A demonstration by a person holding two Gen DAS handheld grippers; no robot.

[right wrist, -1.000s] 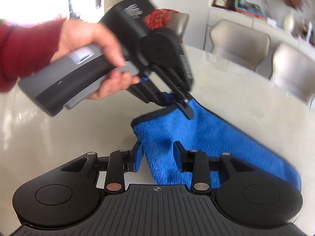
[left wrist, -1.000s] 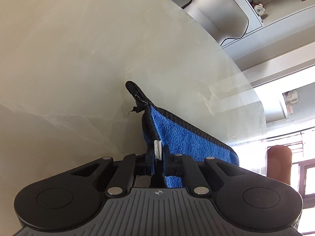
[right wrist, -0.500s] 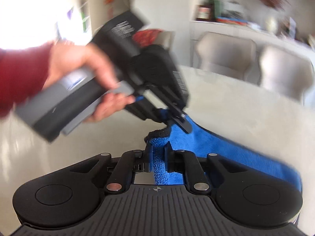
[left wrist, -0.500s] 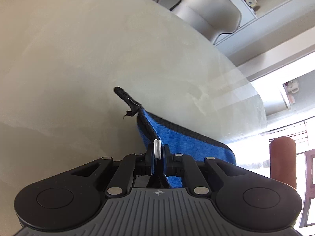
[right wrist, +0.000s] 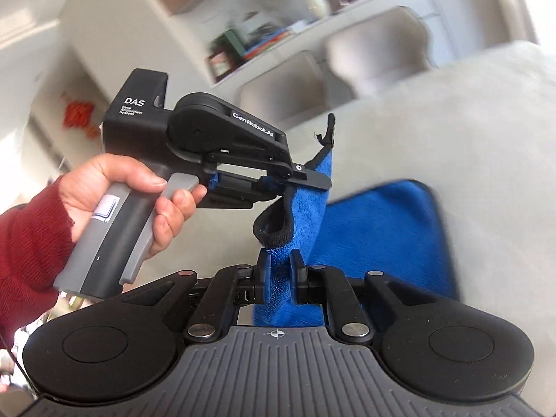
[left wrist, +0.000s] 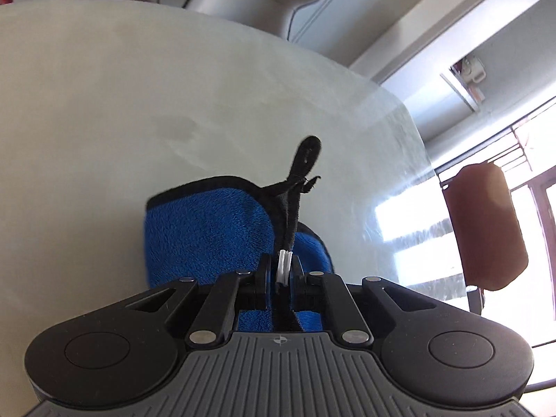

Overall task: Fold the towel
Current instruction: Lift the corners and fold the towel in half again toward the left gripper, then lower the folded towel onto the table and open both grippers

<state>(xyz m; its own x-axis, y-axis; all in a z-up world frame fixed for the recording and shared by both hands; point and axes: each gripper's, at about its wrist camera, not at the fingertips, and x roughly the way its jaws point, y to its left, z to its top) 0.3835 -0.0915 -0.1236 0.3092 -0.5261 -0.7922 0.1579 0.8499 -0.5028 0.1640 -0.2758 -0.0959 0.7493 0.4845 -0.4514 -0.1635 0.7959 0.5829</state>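
Both grippers have the towel point(right wrist: 378, 229) pinched by its near end and lifted; the far part lies on the worktop point(left wrist: 104, 104), already doubled over by the look of it.

L gripper point(left wrist: 285, 271): jaws nearly together, clamped on the black-trimmed edge w/ a white tag between them. The hanging loop point(left wrist: 305, 153) sticks up past the tips. The grip looks thin: mostly trim and tag, not much pile. In the right wrist view the same L gripper point(right wrist: 305, 177) sits left of centre, held in the left hand point(right wrist: 128, 198), w/ towel draping down from its tip.

R gripper point(right wrist: 279, 271): jaws narrowed onto a bunched blue fold, a rolled bit of black hem just above them. A small gap shows each side of the cloth, so I judge it a hold but not a hard one.

Risks from here:
- L grip slips off the trim if the towel is tugged taut, since so little cloth is in the jaws; that corner would drop and the fold go skew.
- R grip holds a bunch, not a flat edge; laid down like that it prob. leaves a lump or a twisted corner.
- The 2 grippers are v. close together, so the edge between them sags. Corners may not line up w/ the lower layer.
- Dragging while low could pull the resting part along the smooth worktop and undo the existing fold.
- Right view is motion-blurred, so exact edge alignment can't be told.
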